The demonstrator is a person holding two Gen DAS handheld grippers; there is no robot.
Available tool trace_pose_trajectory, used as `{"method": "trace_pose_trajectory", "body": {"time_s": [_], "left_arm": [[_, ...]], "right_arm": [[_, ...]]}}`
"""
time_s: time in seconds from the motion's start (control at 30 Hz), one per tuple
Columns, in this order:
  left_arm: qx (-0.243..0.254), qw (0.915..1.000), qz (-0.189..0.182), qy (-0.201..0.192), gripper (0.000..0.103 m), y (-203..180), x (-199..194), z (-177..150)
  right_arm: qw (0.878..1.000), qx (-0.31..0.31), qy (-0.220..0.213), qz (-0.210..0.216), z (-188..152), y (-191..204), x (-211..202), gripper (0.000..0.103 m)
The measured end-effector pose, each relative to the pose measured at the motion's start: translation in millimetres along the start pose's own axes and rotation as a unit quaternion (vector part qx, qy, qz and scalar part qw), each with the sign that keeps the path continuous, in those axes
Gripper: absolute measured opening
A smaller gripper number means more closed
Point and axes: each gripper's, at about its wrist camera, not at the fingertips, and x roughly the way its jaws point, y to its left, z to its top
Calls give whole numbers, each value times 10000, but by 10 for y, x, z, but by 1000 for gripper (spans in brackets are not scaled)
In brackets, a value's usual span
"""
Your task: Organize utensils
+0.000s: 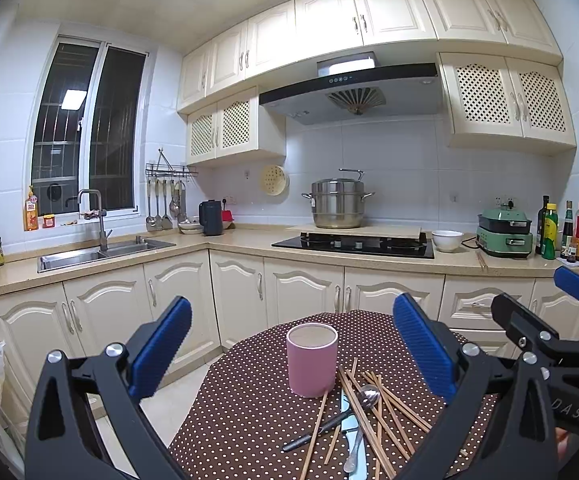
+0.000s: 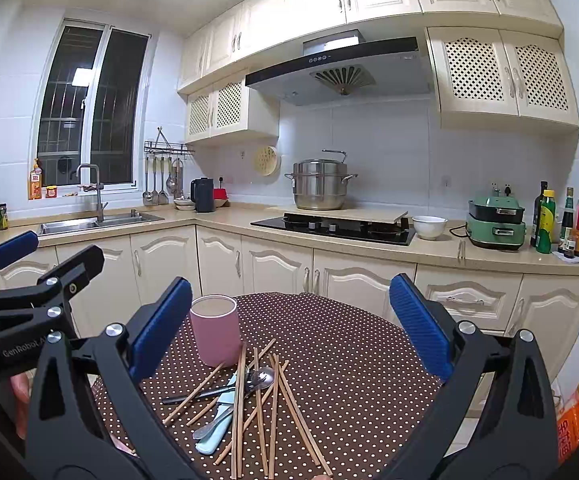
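A pink cylindrical cup stands upright and looks empty on a brown polka-dot table; it also shows in the right wrist view. In front of it lies a loose pile of several wooden chopsticks, a metal spoon, a dark-handled utensil and a light blue handled knife. The chopsticks and spoon show in the right wrist view too. My left gripper is open and empty, above the table. My right gripper is open and empty, to the right of the left one.
Behind the table runs an L-shaped kitchen counter with a sink, a black cooktop, a steel pot, a white bowl, a green appliance and bottles. An orange bag stands at the right.
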Motion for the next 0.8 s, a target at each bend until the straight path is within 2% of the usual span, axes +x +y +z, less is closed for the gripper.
{"method": "trace_pose_trajectory", "body": {"time_s": [0.8], "left_arm": [[15, 10000, 20, -32, 99, 11, -41, 6]], "right_arm": [[10000, 20, 14, 12, -4, 19, 6, 97]]}}
